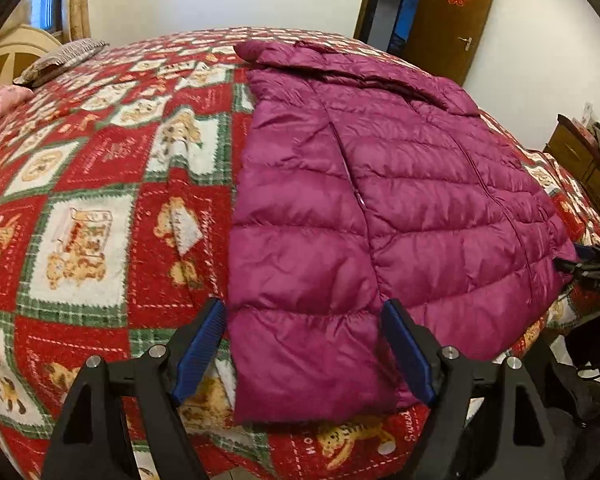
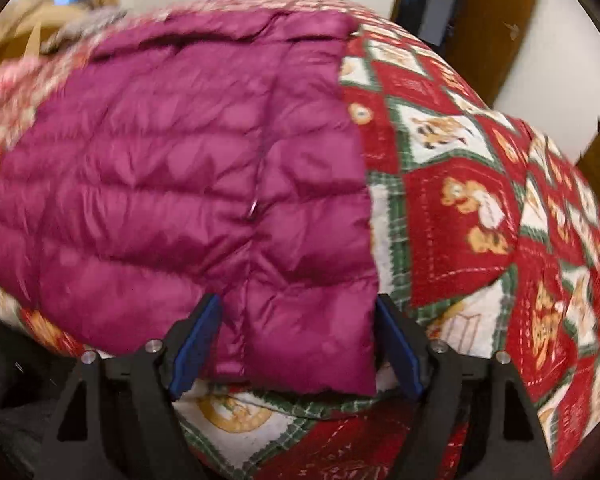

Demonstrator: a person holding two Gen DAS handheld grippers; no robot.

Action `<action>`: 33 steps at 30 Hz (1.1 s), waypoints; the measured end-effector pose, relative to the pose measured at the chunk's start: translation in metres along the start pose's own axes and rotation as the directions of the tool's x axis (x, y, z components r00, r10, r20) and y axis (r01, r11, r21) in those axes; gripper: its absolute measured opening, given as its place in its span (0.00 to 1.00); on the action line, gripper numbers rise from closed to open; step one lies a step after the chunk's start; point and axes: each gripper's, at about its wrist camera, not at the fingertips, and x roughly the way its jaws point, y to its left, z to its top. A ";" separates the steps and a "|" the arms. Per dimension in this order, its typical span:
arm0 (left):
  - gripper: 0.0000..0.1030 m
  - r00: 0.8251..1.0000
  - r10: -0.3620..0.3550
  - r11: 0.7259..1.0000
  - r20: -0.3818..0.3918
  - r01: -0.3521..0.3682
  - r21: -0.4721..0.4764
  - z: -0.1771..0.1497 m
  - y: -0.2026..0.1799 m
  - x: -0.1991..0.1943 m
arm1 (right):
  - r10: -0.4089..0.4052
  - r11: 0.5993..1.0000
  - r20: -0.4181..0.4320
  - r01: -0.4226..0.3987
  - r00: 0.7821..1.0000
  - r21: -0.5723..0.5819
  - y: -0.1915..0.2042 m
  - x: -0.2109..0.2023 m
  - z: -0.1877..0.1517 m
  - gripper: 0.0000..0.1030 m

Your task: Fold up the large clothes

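Your magenta quilted puffer jacket (image 1: 380, 184) lies flat on the bed, front up, with its hem nearest you and its collar at the far end. Your left gripper (image 1: 304, 340) stands wide open, its blue pads straddling the jacket's near left corner without pressing it. Your right gripper (image 2: 300, 336) is likewise spread open around the near right corner. Beyond your left gripper, to its left, a pillow (image 1: 64, 58) lies. The red teddy-bear blanket (image 1: 100, 208) covers the bed; a brown door (image 1: 448, 16) stands ahead.
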 end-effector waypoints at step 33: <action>0.06 0.916 -0.319 0.944 0.244 0.330 -0.006 0.044 -0.018 -0.092 | 0.320 0.923 0.254 -0.361 0.913 0.134 -0.036 -0.100 -0.003 0.13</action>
